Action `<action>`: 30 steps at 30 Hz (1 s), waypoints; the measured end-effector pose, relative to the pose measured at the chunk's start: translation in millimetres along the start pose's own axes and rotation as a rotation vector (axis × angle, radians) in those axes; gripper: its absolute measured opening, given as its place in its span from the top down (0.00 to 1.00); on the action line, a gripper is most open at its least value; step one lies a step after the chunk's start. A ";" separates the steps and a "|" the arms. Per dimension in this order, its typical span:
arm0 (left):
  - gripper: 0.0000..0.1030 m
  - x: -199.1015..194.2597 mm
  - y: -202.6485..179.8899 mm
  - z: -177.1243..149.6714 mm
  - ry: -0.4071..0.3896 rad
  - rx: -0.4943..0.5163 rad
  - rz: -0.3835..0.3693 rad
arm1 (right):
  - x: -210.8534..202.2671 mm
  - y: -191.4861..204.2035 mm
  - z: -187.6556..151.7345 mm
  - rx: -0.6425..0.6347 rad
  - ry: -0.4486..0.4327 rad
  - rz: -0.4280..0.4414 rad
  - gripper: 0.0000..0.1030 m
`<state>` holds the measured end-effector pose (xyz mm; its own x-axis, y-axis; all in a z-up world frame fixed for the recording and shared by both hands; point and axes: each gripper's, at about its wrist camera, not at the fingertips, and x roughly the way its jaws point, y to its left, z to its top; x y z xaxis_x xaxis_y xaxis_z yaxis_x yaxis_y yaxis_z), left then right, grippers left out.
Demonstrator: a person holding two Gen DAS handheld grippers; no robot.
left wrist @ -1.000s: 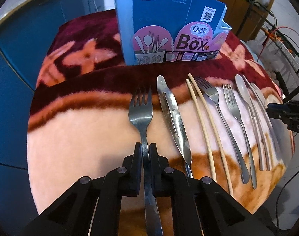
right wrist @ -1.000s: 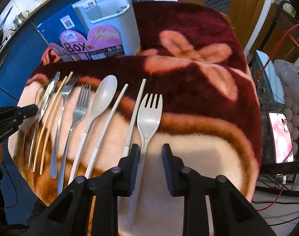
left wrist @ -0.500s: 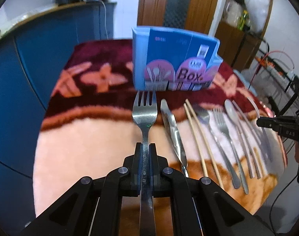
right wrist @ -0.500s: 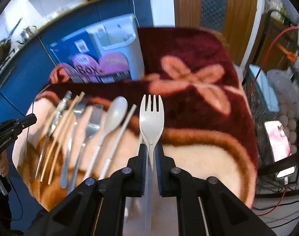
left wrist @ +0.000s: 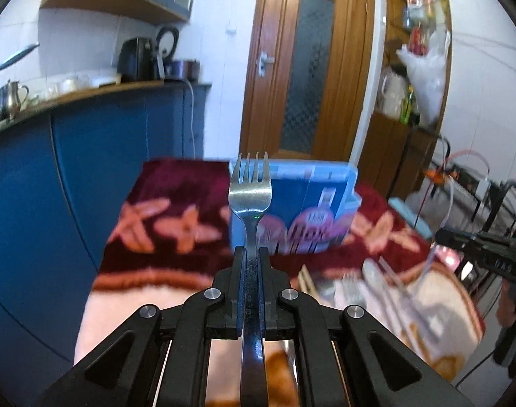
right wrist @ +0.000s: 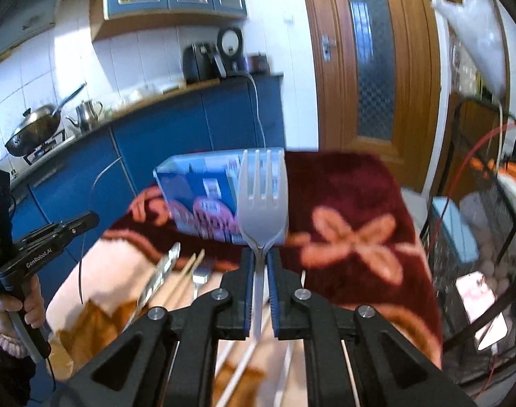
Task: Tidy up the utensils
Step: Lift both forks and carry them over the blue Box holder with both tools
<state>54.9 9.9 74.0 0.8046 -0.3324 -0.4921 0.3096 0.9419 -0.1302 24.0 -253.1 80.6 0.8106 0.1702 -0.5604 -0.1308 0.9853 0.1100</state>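
**Two forks held up in front of the box**

The surface [left wrist: 163,210] is covered with a dark red and pink blanket. On it, at 12 o'clock from both claws, stands the blue box [left wrist: 309,203], upright. The left claw [left wrist: 252,254] is clamped on the handle of a steel fork [left wrist: 250,190], tines up, raised above the surface. The right claw [right wrist: 260,257] is clamped on the neck of a pale plastic fork [right wrist: 262,200], tines up too. On the blanket, blurred, lie chopsticks [right wrist: 185,276] and other utensils [left wrist: 376,281], at 2 o'clock from the left claw.
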 end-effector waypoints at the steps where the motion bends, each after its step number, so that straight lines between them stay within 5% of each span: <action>1: 0.94 0.1 -0.4 5.4 -0.017 -0.007 -0.004 | -0.8 1.2 4.4 -0.004 -0.026 -0.007 0.93; 12: 0.94 27.1 -9.5 69.5 -0.133 -0.045 -0.022 | 12.2 -3.9 48.5 -0.002 -0.129 0.000 0.98; 23: 0.94 62.9 -11.1 131.7 -0.256 -0.090 0.003 | 43.2 -29.6 30.5 0.049 -0.027 -0.004 0.98; 30: 0.94 97.9 -9.2 140.6 -0.327 -0.089 0.083 | 61.5 -49.8 23.4 0.094 0.031 -0.014 0.98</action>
<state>202.1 -38.1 148.0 0.9493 -0.2387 -0.2046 0.2025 0.9621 -0.1827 93.7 -292.1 59.9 0.7939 0.1584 -0.5871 -0.0644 0.9820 0.1778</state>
